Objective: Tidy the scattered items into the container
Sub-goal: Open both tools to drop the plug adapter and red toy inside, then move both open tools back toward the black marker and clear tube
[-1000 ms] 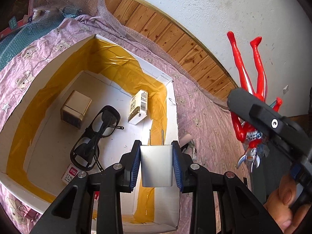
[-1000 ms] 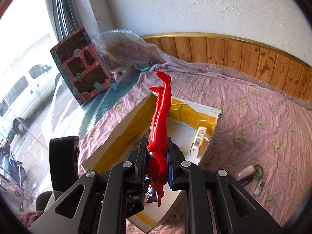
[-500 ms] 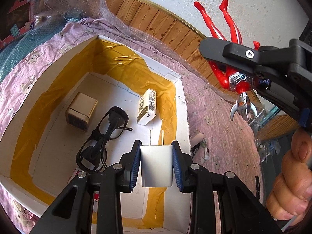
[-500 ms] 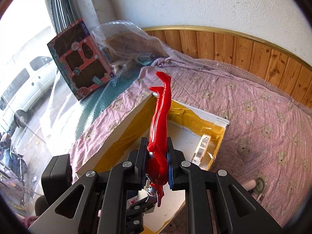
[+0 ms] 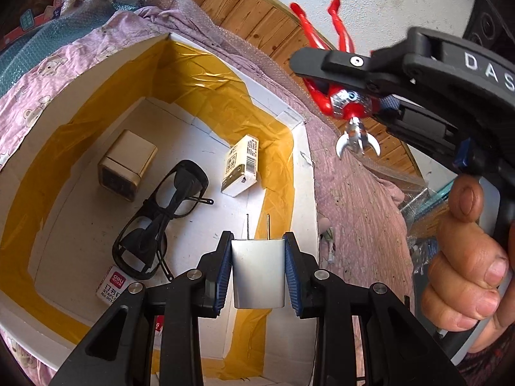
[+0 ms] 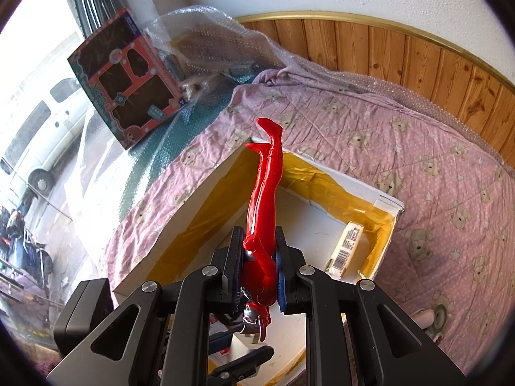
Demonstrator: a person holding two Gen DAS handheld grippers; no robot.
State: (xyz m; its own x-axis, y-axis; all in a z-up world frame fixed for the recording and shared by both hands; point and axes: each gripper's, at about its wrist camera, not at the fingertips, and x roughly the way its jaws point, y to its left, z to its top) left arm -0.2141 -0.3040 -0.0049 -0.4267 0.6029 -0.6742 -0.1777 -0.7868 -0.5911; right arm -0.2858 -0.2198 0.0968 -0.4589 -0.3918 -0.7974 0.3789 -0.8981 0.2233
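Note:
My left gripper [image 5: 258, 257] is shut on a white plug adapter [image 5: 258, 273], prongs pointing forward, above the near right part of the white box [image 5: 302, 173] lined with yellow tape. Inside the box lie black glasses [image 5: 161, 218], a gold cube [image 5: 127, 164], a small white carton [image 5: 240, 170] and a staples pack [image 5: 111, 286]. My right gripper [image 6: 257, 257] is shut on a red toy figure [image 6: 265, 193], head down and legs up, over the box [image 6: 386, 201]. In the left wrist view that figure [image 5: 341, 96] hangs above the box's right rim.
The box sits on a pink bear-print quilt [image 6: 434, 160] against wood panelling [image 6: 402, 54]. A toy package [image 6: 125, 77] and bubble wrap [image 6: 206, 35] lie at the far left. Small items [image 5: 326, 238] rest on the quilt right of the box. A hand [image 5: 466, 270] grips the right handle.
The right gripper with the red figure has moved in over the box. The left gripper holds the adapter much as before, slightly further over the box.

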